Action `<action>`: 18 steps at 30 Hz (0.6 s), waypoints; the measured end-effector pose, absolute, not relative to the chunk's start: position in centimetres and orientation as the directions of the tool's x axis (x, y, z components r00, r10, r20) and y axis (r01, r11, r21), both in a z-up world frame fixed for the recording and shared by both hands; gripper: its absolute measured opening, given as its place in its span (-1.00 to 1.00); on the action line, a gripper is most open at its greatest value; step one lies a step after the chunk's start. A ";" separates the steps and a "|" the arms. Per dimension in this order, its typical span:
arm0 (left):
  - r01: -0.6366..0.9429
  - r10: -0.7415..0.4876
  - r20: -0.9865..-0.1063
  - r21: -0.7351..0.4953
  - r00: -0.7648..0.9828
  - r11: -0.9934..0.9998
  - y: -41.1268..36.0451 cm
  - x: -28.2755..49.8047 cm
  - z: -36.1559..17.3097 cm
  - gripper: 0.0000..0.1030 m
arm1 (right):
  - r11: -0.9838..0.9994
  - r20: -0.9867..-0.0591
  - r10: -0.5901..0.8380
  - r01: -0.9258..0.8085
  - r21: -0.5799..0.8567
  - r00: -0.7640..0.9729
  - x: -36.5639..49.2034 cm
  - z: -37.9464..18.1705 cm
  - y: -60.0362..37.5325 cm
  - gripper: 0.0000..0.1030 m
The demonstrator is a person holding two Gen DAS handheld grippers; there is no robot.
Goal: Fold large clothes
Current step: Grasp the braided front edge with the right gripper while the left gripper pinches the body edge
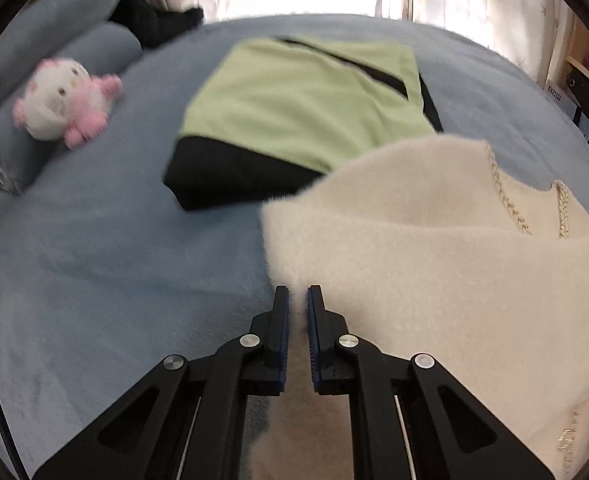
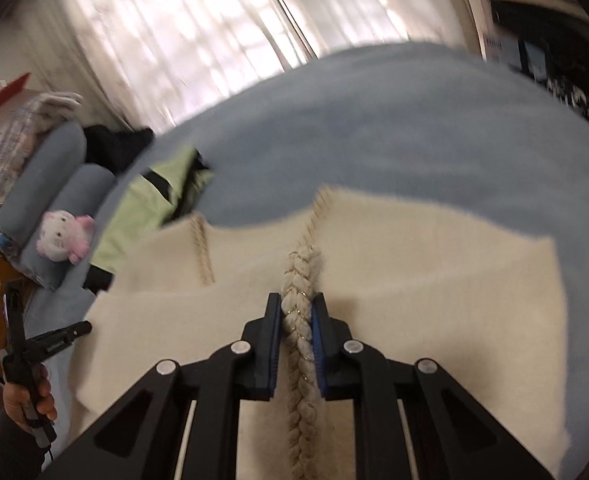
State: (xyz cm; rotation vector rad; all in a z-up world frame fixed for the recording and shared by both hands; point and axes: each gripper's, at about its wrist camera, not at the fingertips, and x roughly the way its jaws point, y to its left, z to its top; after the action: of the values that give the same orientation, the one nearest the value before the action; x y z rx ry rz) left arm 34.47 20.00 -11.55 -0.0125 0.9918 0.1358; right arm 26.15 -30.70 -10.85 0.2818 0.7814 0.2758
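A cream fuzzy garment (image 1: 434, 260) with braided trim lies partly folded on the blue bed (image 1: 94, 260). My left gripper (image 1: 297, 296) is shut on the garment's left edge, fabric pinched between the pads. In the right wrist view the same garment (image 2: 434, 272) spreads across the bed (image 2: 394, 128), and my right gripper (image 2: 297, 304) is shut on its thick braided trim (image 2: 299, 280). The left gripper also shows in the right wrist view (image 2: 82, 326), held by a hand at the lower left.
A folded green and black garment (image 1: 294, 108) lies behind the cream one. A pink and white plush toy (image 1: 66, 100) rests against blue pillows (image 1: 54, 40) at the left. Dark clothing (image 1: 154, 20) lies near the curtains. Shelves (image 1: 586, 80) stand at the right.
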 end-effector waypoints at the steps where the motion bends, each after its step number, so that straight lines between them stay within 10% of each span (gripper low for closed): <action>1: -0.131 0.126 -0.829 0.064 0.546 0.989 20.2 34.4 -11.8 -0.89 | 0.940 -0.662 0.316 -0.129 0.316 0.680 26.4 -11.3 -30.5 -0.74; 6: -0.213 0.303 -0.823 0.225 0.480 0.951 21.1 35.1 -14.9 -0.92 | 0.980 -0.800 0.197 -0.091 0.177 0.567 28.1 -15.5 -29.0 -0.64; 18: -0.088 0.024 -0.808 -0.034 0.588 0.996 18.5 29.3 -8.0 -0.88 | 0.966 -0.754 0.255 -0.131 0.222 0.605 22.4 -10.9 -25.4 -0.61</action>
State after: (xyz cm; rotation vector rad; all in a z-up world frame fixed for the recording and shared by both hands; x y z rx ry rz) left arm 29.33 18.52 -7.99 -0.0731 0.9399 0.0651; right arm 22.44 -25.41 -10.86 0.1494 0.8942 0.2246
